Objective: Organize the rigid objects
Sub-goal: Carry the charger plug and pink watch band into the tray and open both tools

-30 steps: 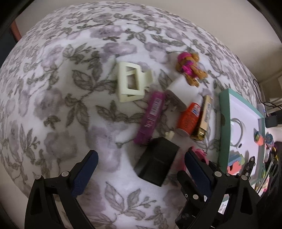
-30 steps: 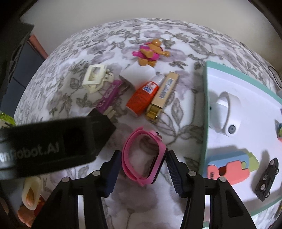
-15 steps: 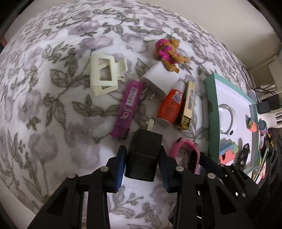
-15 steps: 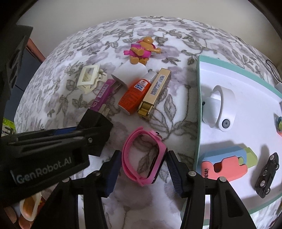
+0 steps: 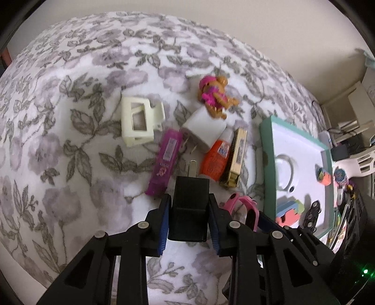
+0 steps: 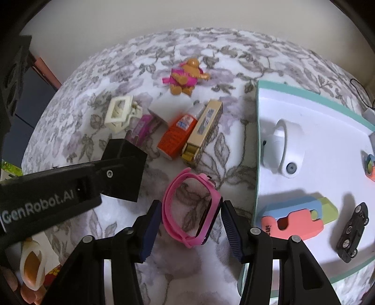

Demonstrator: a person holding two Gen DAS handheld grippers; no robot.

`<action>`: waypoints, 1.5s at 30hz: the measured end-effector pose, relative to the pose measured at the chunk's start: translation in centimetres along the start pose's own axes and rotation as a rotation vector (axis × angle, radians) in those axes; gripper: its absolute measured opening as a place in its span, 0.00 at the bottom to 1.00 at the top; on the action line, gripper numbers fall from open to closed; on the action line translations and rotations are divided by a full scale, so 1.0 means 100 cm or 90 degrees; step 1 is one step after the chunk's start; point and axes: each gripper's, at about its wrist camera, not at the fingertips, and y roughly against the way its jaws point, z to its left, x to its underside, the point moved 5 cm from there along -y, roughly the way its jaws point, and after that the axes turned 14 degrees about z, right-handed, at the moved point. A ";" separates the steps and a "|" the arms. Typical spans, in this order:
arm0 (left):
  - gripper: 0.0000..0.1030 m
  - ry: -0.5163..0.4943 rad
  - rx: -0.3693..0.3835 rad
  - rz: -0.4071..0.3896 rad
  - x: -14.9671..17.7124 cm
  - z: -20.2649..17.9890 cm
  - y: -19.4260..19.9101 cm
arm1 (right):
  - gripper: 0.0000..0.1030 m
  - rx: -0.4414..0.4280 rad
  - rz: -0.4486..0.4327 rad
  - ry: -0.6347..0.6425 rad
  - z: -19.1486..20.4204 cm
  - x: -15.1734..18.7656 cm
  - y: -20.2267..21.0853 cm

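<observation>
While the left gripper [image 5: 188, 220] is closing its blue pads on the black plastic plug-in charger block [image 5: 190, 208], the right gripper [image 6: 192, 225] brackets the pink rubber wristwatch [image 6: 191, 206], half open, apparently untouched. Next: lift the charger clear toward the teal-rimmed white tray [image 5: 266, 150] on its right.

Floral bedspread [image 5: 70, 145]; plain cream wall [image 6: 117, 21]; possibly shelving [image 5: 358, 110].

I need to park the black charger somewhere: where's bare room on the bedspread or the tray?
Bare bedspread lies left of the cream hair clip; the tray is bare near its far rim. Crowded: the cluster around the orange bottle.
</observation>
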 end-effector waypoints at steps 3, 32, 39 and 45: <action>0.30 0.000 0.008 -0.033 -0.003 -0.001 0.014 | 0.54 -0.008 -0.037 -0.001 0.000 -0.002 0.014; 0.30 -0.166 0.045 -0.185 0.017 -0.097 0.069 | 0.53 0.069 -0.266 -0.246 -0.120 0.008 0.104; 0.30 -0.253 0.022 -0.160 0.036 -0.146 0.047 | 0.54 0.087 -0.252 -0.323 -0.157 0.024 0.102; 0.30 -0.284 0.002 -0.120 0.045 -0.168 0.019 | 0.54 0.132 -0.229 -0.391 -0.192 0.040 0.102</action>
